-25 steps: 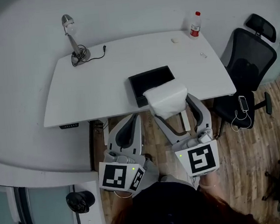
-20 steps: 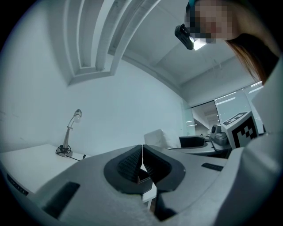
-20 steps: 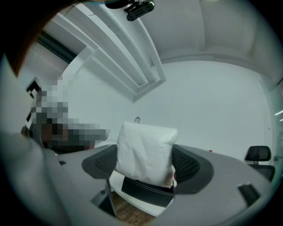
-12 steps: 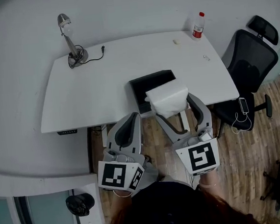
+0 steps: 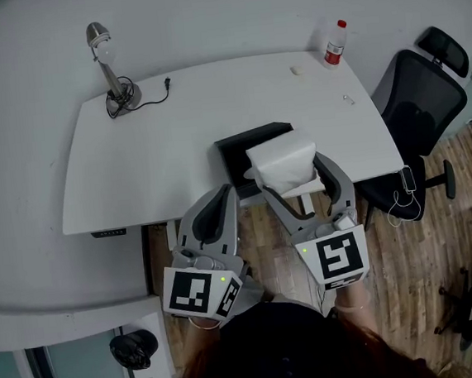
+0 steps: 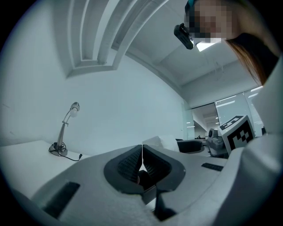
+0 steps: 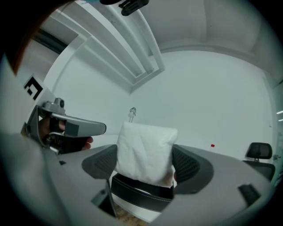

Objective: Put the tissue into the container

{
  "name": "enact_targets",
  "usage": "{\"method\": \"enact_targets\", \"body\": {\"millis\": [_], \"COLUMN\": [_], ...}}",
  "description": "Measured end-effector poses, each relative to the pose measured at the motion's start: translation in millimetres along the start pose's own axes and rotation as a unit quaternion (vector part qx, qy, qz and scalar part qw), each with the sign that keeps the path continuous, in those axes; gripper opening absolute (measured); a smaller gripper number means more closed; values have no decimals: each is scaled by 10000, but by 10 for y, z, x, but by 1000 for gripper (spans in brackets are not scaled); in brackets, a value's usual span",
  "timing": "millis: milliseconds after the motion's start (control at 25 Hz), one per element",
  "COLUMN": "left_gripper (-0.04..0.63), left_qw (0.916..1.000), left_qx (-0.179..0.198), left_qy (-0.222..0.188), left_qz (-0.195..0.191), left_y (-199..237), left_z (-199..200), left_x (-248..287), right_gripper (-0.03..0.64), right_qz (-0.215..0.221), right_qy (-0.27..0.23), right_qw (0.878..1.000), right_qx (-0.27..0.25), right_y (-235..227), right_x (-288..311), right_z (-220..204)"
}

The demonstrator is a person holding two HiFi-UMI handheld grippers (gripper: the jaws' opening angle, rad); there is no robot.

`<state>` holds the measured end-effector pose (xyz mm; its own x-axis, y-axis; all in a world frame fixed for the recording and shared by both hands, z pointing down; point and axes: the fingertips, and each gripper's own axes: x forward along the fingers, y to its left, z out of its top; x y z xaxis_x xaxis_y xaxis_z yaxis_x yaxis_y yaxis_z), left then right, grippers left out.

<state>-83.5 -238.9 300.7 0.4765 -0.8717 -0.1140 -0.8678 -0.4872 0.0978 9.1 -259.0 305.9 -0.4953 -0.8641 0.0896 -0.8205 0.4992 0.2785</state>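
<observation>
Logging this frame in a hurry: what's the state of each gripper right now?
Left gripper: shut, holding nothing.
Right gripper: shut on the tissue.

The tissue [image 5: 281,161] hides the right half of the container [image 5: 234,152] in the head view; the right gripper view shows only its rim. A pale speck [image 5: 295,69] and a smaller speck [image 5: 344,97] on the desk [image 5: 158,158] near the bottle [image 5: 334,41] are too small to identify.

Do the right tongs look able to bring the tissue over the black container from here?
Probably yes. The right tongs hold the tissue right at the near edge of the container, and nothing stands between them.
</observation>
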Motion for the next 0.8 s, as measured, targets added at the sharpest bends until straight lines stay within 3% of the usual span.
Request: {"method": "enact_targets", "body": {"millis": [800], "left_gripper": [25], "left_qw": [9995], "left_qx": [-295], "left_qy": [52], "left_qz": [-34], "left_y": [581], "left_z": [-113], "left_x": [407], "right_gripper": [399], "right_qz": [-66], "right_qy": [701], "right_qw": [9967], "right_qx": [393], "right_y": [-120], "right_x": [647], "right_z": [-340]}}
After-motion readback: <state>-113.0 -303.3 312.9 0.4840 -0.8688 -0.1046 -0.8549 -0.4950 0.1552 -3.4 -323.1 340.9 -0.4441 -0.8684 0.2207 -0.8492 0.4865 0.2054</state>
